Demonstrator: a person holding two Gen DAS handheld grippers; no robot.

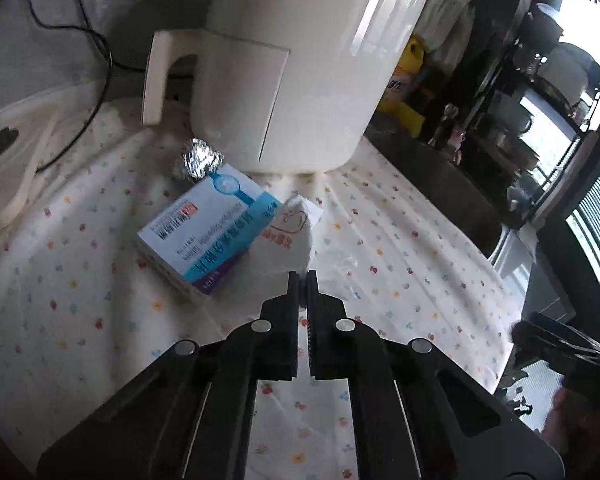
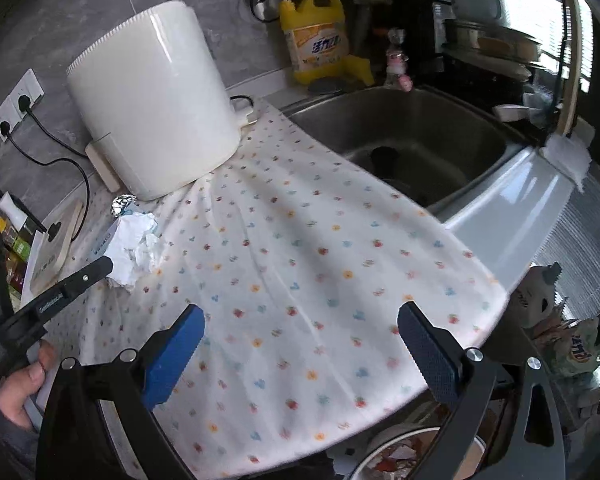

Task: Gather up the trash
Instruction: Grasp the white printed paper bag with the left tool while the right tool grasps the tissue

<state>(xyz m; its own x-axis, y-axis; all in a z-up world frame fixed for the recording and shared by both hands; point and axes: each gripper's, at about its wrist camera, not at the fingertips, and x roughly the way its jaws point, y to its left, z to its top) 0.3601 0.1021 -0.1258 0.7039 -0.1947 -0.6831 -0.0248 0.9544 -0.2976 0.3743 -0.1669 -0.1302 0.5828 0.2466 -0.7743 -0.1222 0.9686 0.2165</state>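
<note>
- Your left gripper (image 1: 302,276) is the nearer one: its jaws are drawn almost together, tips right at the near edge of the crumpled paper (image 1: 288,232). Whether they pinch a fold of it you cannot tell from here.
- The paper lies straight ahead of those tips, touching the right side of the blue-and-white box (image 1: 208,232). The box's long axis runs diagonally, from near left to far right. A foil ball (image 1: 198,160) sits just beyond the box, against the foot of the white appliance (image 1: 300,64).
- Your right gripper (image 2: 300,332) is wide open and holds nothing; it hangs over the near edge of the counter, well apart from the trash pile, which is off to its far left.
- Everything rests on a flower-print cloth (image 2: 300,240) that is wrinkled and loose, so it may drag with a low grab.
- The sink (image 2: 420,136) lies to the right; a bin (image 2: 400,456) with scraps shows below the counter edge, likely the drop spot.
</note>
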